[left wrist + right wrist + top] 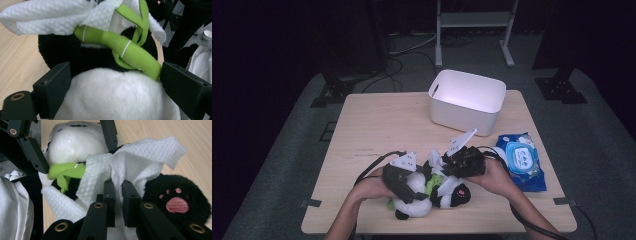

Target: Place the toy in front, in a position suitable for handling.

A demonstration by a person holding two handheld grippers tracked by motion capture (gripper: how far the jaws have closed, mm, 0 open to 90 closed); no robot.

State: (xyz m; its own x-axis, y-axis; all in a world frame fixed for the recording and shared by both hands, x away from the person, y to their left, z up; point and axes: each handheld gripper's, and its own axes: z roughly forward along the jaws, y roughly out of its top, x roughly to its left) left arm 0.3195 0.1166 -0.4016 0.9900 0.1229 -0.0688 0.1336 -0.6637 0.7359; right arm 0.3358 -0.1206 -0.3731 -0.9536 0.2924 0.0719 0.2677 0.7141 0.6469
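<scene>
A plush panda [427, 195] lies near the front edge of the pale wooden bench [372, 130], soft and rounded, with fluffy white body parts and black limbs. The left gripper [404, 186] has its wide black jaws set on either side of the toy's white belly, their flat pads pressing into the fur at both flanks. The left gripper view shows the pile of that fur close up, together with a bright green fabric strap [117, 47] looped and knotted across the panda's black chest, stitched with thin white lines. A white wipe [135, 162] with a fine waffle weave is draped over the toy; the right gripper [118, 191] has its jaws pinched almost together on a bunched fold of it. The right gripper view also shows a black paw [175, 200] with pink embroidered pads, round and fuzzy, just beside the jaws, and the left gripper's black arms at the upper left. The high view gives the wider setting: a smooth white plastic tub [467, 100] with rounded corners stands at the far side of the bench, and a glossy blue packet of wipes [522, 160] with a light oval lid lies flat near the right hand [497, 175].
</scene>
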